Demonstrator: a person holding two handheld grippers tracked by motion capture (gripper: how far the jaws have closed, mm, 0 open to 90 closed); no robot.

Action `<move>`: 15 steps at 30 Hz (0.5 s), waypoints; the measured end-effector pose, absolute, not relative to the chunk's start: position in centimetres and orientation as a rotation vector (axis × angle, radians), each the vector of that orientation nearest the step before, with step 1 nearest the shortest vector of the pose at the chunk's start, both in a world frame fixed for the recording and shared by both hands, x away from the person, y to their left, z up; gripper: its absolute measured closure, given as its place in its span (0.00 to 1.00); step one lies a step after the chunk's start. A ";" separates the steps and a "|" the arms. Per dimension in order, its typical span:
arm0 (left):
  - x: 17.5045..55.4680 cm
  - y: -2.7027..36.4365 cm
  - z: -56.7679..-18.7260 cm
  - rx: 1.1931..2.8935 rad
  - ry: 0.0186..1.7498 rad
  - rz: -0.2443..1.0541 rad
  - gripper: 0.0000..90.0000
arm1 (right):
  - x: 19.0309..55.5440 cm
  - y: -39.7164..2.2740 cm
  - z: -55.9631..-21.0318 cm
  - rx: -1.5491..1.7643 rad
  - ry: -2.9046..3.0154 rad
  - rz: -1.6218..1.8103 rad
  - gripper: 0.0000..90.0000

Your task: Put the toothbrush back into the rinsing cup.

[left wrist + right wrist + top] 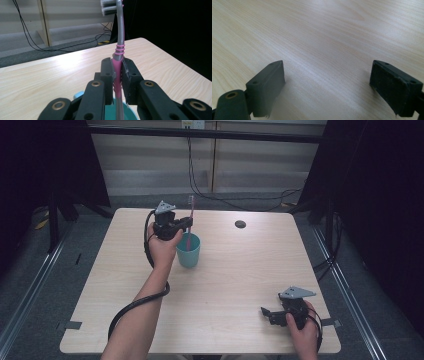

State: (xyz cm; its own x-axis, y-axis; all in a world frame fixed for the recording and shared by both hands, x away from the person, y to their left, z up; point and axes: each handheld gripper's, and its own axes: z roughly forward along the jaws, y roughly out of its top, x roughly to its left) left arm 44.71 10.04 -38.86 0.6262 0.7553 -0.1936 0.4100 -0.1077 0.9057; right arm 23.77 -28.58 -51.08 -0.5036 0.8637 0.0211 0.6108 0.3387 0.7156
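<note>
Your left gripper (117, 72) is clamped on the pink toothbrush (119, 47) (held upright), directly above the teal cup (188, 250). Your right gripper (327, 85) rests on the desk (240, 270), jaws wide apart.

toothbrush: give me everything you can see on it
The toothbrush looks plastic: a pink ribbed grip, a grey neck, and white and grey bristles at the top. It stands upright, its lower end inside the teal cup at the table's far left. The left hand-held gripper is shut on its pink grip, one pad on each side.
</note>
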 end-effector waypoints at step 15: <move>44.3 10.2 -41.2 1.729 0.987 0.380 0.90 | 23.8 -28.6 -51.1 1.303 2.246 0.963 0.13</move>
